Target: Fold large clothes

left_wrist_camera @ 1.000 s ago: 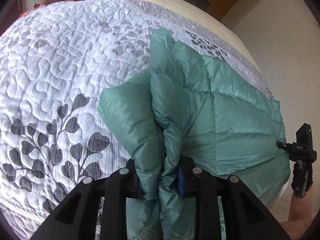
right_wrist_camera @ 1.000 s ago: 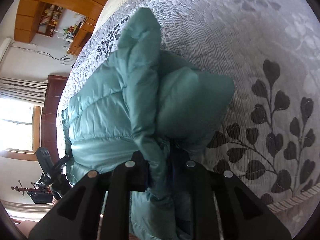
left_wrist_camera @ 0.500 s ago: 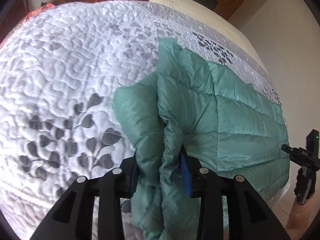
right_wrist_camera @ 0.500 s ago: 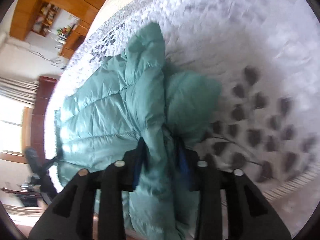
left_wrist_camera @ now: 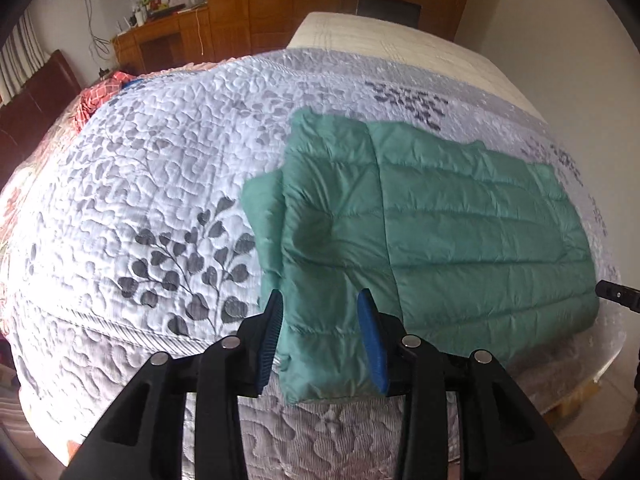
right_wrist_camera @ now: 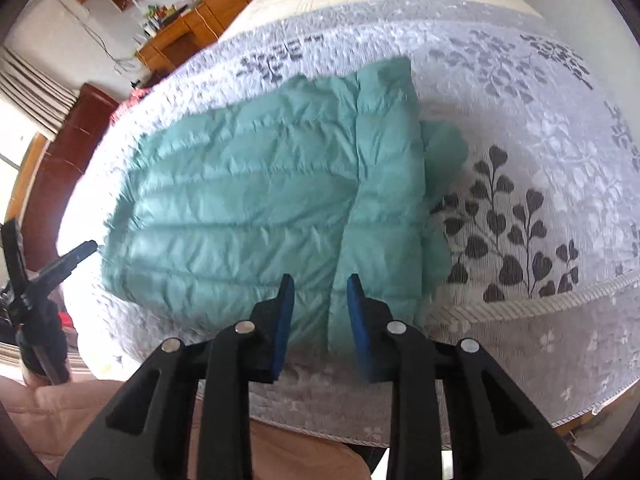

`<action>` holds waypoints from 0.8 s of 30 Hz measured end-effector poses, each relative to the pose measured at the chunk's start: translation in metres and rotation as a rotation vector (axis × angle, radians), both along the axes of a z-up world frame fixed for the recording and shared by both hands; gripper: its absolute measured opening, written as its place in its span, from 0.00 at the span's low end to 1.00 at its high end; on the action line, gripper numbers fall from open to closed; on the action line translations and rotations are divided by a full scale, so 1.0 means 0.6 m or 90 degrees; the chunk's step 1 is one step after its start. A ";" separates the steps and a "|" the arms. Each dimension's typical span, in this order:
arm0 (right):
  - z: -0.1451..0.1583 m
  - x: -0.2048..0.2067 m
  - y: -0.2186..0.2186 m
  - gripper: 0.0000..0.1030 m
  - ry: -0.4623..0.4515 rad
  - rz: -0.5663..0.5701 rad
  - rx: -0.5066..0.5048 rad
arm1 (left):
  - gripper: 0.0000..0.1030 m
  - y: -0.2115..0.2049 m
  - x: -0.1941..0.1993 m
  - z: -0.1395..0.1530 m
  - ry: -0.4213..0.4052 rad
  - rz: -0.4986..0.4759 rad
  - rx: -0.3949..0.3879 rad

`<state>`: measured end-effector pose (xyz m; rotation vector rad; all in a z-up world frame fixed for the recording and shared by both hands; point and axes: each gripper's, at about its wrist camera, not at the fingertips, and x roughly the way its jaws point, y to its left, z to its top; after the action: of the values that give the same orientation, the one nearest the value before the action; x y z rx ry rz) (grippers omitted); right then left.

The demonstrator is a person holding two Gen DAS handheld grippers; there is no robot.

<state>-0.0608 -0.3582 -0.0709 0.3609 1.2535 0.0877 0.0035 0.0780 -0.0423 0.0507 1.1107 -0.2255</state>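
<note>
A teal quilted puffer jacket [left_wrist_camera: 432,232] lies folded flat on the bed near its front edge; it also shows in the right wrist view [right_wrist_camera: 256,192]. A sleeve is folded over at one end, with a lower layer sticking out beside it [right_wrist_camera: 444,152]. My left gripper [left_wrist_camera: 322,308] is open and empty, its blue pads either side of the jacket's near corner, pulled back from it. My right gripper [right_wrist_camera: 320,286] is open and empty, just short of the jacket's front edge.
The bed carries a white quilted cover with grey leaf prints [left_wrist_camera: 168,184] and a bare beige mattress end [left_wrist_camera: 400,36] at the back. Red patterned cloth [left_wrist_camera: 96,96] lies at the far left. Wooden cabinets [left_wrist_camera: 248,4] and a dark headboard [right_wrist_camera: 68,168] stand around.
Both grippers let go of the bunched jacket and drew back. The jacket now lies flat and folded on the bed instead of hanging pinched in the pads.
</note>
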 end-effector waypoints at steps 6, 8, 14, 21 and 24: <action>-0.088 0.001 -0.021 0.19 0.058 -0.041 0.052 | 0.42 -0.007 0.002 -0.082 0.049 0.003 0.009; -0.107 0.000 -0.025 0.10 0.064 -0.050 0.059 | 0.44 -0.007 0.001 -0.096 0.048 -0.001 0.010; -0.098 0.000 -0.016 0.13 0.065 -0.045 0.038 | 0.44 -0.004 -0.001 -0.086 0.050 0.002 0.007; -0.006 0.000 -0.015 0.16 0.002 -0.036 0.018 | 0.48 0.007 -0.013 -0.023 0.013 0.008 0.010; 0.015 0.008 -0.007 0.16 -0.007 -0.024 0.005 | 0.49 0.004 -0.014 -0.004 0.001 0.003 0.008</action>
<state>-0.0559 -0.3621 -0.0621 0.3903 1.2359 0.0625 -0.0049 0.0803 -0.0445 0.0590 1.1141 -0.2138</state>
